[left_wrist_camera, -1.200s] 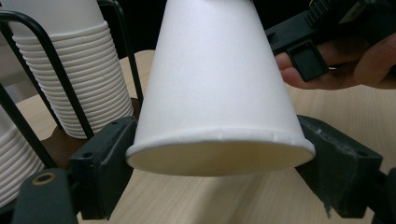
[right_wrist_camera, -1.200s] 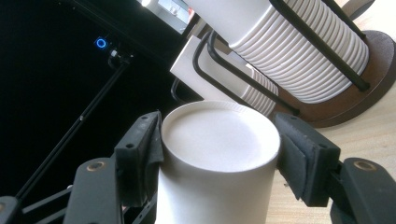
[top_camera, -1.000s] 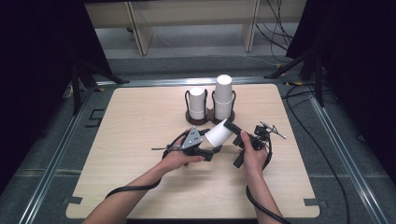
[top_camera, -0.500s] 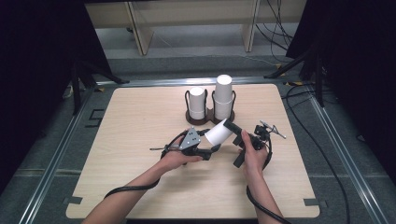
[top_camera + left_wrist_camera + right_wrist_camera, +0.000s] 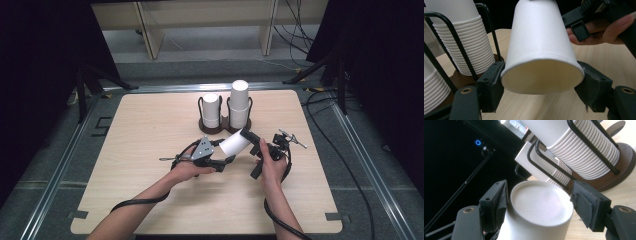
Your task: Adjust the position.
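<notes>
Table (image 5: 150, 150) carried the cup holder (image 5: 225, 125) with two stacks. Just in front, a paper cup (image 5: 235, 142) hung tilted between grippers. Left gripper (image 5: 541, 82) had just been closing and pinched its rim; right gripper (image 5: 540, 205), just opening, stood clear around the base. Light, thin-walled, crushable; probably best taken gently near the stiffer rim.

Your high view looks forward and down on the whole table (image 5: 150, 150) from well above, with the cup holder (image 5: 225, 122) beyond centre. Your left gripper view sits close behind the paper cup (image 5: 541, 50), facing its open mouth, the holder just left. Your right gripper view faces that cup's base (image 5: 540, 202), the holder just beyond.
</notes>
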The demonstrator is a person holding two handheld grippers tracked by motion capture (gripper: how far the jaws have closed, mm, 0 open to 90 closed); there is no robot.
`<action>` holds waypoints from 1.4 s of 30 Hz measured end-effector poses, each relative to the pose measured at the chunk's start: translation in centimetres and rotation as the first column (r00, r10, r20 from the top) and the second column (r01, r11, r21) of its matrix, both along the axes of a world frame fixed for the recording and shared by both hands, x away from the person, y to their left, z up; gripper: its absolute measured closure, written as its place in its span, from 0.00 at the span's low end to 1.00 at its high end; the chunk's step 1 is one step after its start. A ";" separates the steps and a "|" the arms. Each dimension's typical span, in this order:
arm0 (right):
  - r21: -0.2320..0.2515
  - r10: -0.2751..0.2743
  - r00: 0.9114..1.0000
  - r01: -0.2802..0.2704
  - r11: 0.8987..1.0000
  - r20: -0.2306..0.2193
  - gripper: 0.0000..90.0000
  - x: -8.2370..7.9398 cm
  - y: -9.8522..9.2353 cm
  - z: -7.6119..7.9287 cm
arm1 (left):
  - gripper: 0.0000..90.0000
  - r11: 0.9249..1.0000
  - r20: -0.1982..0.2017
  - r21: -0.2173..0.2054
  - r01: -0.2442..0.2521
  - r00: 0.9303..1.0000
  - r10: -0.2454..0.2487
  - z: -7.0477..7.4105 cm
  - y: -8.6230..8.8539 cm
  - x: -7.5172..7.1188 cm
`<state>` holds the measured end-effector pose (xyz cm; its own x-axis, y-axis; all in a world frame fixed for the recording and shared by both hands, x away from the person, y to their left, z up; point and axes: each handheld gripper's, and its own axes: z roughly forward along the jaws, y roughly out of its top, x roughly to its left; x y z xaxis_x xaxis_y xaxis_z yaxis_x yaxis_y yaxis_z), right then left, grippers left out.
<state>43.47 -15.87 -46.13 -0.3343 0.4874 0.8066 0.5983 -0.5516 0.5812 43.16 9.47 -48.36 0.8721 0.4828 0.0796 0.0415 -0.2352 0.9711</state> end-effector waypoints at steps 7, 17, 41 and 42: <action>-0.013 -0.025 0.999 0.025 1.000 0.038 0.33 0.1 -0.3 0.3 | 0.31 1.000 -0.004 0.023 0.005 1.000 -0.004 0.3 0.6 0.1; -0.011 -0.047 0.994 0.048 0.999 0.100 0.33 -0.3 -1.6 1.7 | 0.32 0.998 -0.015 0.052 0.041 0.999 -0.040 1.3 2.4 0.5; -0.407 -0.033 0.983 0.105 0.907 0.181 0.33 -0.3 -4.7 0.9 | 0.32 0.986 -0.014 0.136 0.100 0.995 -0.099 3.1 5.4 0.9; -0.418 -0.026 0.983 0.101 0.903 0.181 0.33 -0.3 -4.6 0.9 | 0.32 0.984 -0.018 0.142 0.106 0.994 -0.105 3.2 5.5 1.0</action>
